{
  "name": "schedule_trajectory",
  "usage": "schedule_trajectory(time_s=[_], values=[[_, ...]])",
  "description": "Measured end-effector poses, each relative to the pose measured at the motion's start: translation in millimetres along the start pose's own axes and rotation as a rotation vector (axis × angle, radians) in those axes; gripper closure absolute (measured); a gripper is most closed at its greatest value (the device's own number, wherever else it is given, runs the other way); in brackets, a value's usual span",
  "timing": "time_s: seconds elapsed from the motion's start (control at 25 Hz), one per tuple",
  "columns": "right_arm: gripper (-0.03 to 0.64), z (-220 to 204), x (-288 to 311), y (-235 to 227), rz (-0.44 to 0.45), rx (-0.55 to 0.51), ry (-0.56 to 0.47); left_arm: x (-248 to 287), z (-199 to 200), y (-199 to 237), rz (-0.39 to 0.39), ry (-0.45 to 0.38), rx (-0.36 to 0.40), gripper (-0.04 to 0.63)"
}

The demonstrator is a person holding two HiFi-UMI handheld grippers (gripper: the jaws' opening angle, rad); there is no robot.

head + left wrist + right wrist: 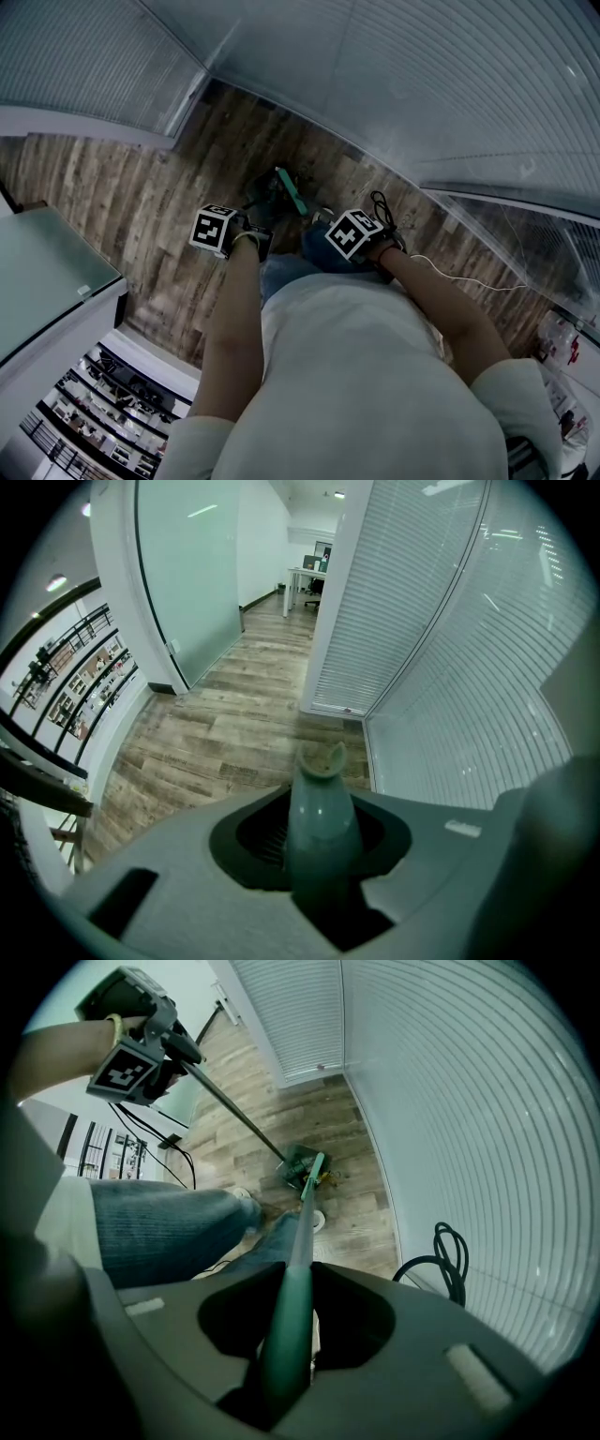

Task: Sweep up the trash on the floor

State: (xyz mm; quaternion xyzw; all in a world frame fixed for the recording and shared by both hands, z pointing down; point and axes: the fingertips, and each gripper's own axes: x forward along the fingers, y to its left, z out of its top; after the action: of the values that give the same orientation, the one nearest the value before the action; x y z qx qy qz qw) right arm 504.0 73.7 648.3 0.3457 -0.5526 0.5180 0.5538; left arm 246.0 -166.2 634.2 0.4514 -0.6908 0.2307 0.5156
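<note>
Right gripper view: right tongs (286,1327) pinch the green broom handle (302,1241), and left tongs (315,841) clamp the dustpan handle (319,803). Trash (324,1177) sits by the dustpan (297,1168) on the floor (361,1227); a rough flick could scatter it past.

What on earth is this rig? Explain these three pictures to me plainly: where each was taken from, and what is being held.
There is no robot here. A person holds a two-jaw gripper in each hand. One picture comes from a camera on the person's head, looking down at the wooden floor. The other two come from cameras riding on the grippers. The left gripper is shut on the dustpan handle, whose pan sits on the floor. The right gripper is shut on the green broom handle, which reaches down to the pan. A black cable lies nearby.
</note>
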Motion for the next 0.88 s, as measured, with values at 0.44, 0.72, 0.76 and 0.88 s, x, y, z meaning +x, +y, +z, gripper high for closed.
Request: schedule_trajectory(time_s=[0.44,0.72,0.76,0.88], values=[[0.519,-22,-28,7,0.100,0.046,-0.068,-2,0,4,-0.010,0.005,0.010,0.488],[0.518,-17,-39,11,0.085,0.038,-0.096,0,2,3,-0.023,0.010,0.019,0.485],[0.518,-16,-40,10,0.074,0.033,-0.100,0,2,2,-0.025,0.010,0.017,0.483],[0.518,-11,-40,10,0.039,0.019,-0.118,2,3,2,-0.030,0.011,0.013,0.480]])
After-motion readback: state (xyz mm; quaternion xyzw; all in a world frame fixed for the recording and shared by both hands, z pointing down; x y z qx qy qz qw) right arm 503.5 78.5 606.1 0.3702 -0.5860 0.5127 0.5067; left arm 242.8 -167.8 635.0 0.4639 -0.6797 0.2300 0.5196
